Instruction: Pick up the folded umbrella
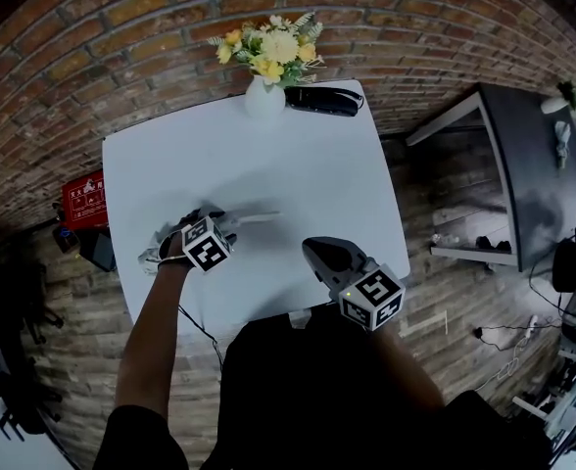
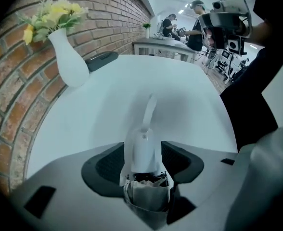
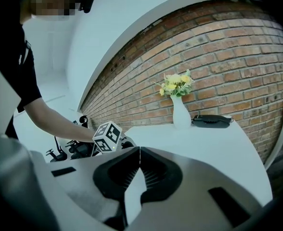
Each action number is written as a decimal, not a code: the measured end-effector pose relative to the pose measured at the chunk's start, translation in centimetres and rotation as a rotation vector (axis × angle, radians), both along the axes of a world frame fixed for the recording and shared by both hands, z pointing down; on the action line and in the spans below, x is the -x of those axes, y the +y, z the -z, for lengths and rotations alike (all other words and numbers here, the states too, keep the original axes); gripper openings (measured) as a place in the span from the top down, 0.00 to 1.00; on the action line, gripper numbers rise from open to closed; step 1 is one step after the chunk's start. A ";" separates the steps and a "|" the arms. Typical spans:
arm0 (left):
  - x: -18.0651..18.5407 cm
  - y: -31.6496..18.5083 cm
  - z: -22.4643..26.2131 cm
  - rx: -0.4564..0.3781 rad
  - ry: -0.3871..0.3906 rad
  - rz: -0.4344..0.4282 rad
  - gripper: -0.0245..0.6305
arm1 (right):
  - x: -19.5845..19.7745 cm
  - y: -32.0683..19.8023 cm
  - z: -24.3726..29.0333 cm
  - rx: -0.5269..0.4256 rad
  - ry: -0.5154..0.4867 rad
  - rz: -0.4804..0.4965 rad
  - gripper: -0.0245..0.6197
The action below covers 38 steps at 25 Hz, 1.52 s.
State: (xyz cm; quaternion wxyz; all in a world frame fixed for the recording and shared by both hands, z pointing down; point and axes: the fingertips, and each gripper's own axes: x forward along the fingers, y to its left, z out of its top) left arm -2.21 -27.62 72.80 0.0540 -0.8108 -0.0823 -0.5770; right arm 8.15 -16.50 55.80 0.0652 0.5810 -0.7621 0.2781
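Note:
A folded umbrella (image 1: pixel 252 217) lies on the white table (image 1: pixel 298 164) near its left front, a pale strap trailing to the right. My left gripper (image 1: pixel 210 221) points steeply down over it. In the left gripper view the white handle (image 2: pixel 142 148) and grey bunched fabric (image 2: pixel 148 196) sit between the wide-spread jaws of the left gripper (image 2: pixel 142 154), the dark pads flanking the handle without squeezing it. My right gripper (image 1: pixel 314 248) hovers over the table's front right, shut and holding nothing; its pads meet at the tips (image 3: pixel 139 150).
A white vase of yellow flowers (image 1: pixel 264 96) stands at the table's far edge against the brick wall, with a black oblong item (image 1: pixel 322 99) beside it. A red box (image 1: pixel 84 200) sits on the floor at left. A dark desk (image 1: pixel 528 164) stands at right.

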 end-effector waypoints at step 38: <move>1.4 -1.7 7.4 -0.028 0.076 0.066 0.71 | -1.3 -0.2 0.5 -0.034 -0.028 0.060 0.93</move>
